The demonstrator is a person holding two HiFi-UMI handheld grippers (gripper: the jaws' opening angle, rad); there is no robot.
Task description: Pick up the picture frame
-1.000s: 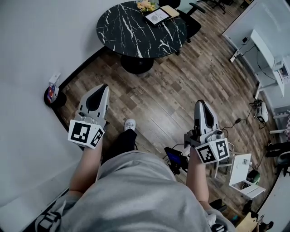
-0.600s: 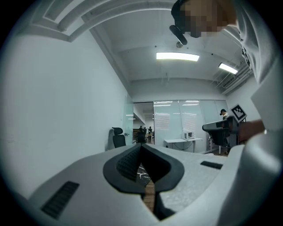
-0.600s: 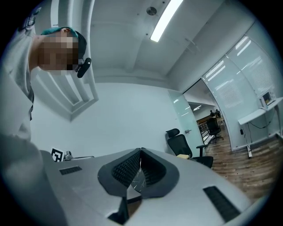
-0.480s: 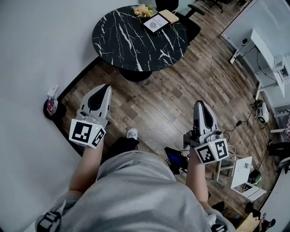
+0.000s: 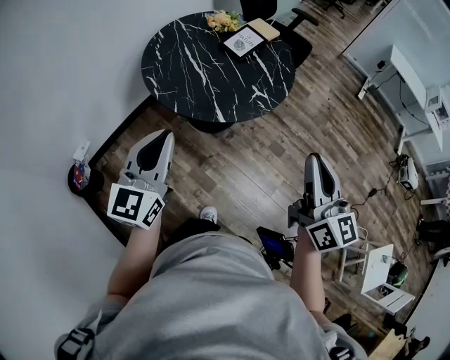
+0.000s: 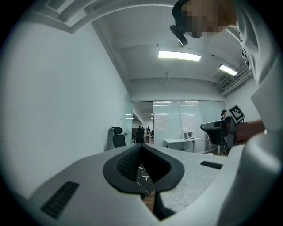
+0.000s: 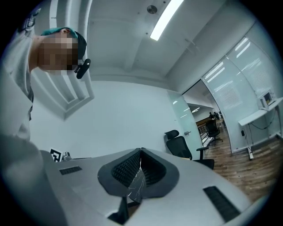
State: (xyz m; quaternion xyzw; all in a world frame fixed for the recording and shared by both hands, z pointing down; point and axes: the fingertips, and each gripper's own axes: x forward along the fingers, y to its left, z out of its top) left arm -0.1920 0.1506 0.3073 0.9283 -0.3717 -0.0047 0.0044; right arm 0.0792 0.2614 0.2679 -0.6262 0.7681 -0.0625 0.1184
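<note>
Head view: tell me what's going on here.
A person stands on the wooden floor with a gripper in each hand, both pointed towards a round black marble table. The left gripper and right gripper are both shut and hold nothing. The picture frame sits at the far side of the table, next to some flowers, well out of reach of either gripper. The pickup has not started.

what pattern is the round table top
The table top is black with thin white veins, like marble. It shows best in the head view.
</note>
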